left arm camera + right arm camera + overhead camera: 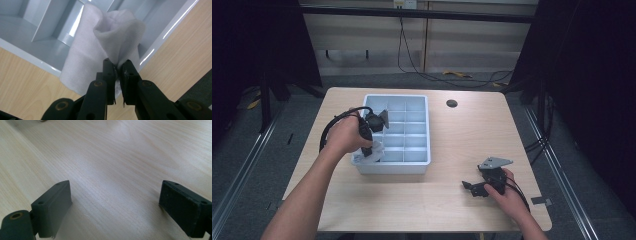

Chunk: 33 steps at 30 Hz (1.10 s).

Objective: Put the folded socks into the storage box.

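A pale blue-grey divided tray (pixel 428 131) sits on the wooden table. A white cloth (pixel 373 152) (pixel 82 60) hangs over the tray's front left corner, partly inside a compartment and partly draped over the rim. My left gripper (pixel 371 150) (pixel 118 65) is shut on a fold of this cloth, jaws pinched together. Low over the table near its front right, my right gripper (pixel 470 187) (pixel 115 200) has its jaws wide apart with bare wood between them.
The tray (pixel 45 27) has several small compartments that look bare apart from the cloth. A dark round grommet (pixel 452 103) sits in the table near the far edge. Cables trail on the floor beyond the table.
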### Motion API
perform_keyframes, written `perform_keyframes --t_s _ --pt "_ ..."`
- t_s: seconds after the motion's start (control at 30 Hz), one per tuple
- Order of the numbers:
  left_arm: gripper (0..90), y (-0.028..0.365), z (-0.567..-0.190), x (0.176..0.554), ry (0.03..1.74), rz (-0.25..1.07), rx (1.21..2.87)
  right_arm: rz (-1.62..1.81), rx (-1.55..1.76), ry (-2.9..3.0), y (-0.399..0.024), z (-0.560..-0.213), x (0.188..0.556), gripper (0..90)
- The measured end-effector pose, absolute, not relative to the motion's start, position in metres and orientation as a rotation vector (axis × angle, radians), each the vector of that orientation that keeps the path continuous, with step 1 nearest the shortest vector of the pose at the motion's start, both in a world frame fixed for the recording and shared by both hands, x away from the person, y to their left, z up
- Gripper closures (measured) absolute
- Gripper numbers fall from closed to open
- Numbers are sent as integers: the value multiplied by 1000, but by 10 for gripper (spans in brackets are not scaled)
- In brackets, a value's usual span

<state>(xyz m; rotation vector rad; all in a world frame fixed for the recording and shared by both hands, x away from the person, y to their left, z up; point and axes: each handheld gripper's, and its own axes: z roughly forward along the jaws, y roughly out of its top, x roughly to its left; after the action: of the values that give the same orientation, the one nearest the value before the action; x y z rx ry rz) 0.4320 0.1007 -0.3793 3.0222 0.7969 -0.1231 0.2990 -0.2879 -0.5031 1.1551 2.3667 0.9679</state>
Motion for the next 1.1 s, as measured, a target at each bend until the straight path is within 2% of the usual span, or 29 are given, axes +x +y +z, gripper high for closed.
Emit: perform_keyframes --t_s 0.23,0.33,0.53,0.7,1.1 --pt "819 104 -385 433 819 -147 3003 968 1156 2366 -288 -503 299 100" --pt "757 107 -380 432 825 -142 2966 968 1156 2366 -288 -503 299 100" --pt "708 112 -365 429 823 -112 2931 968 1156 2367 -288 -503 299 100" --pt "631 111 -349 427 809 -112 2879 969 1158 2365 -288 -503 299 100" --pt "641 112 -320 434 837 -102 2855 970 1154 2365 -288 -503 299 100"
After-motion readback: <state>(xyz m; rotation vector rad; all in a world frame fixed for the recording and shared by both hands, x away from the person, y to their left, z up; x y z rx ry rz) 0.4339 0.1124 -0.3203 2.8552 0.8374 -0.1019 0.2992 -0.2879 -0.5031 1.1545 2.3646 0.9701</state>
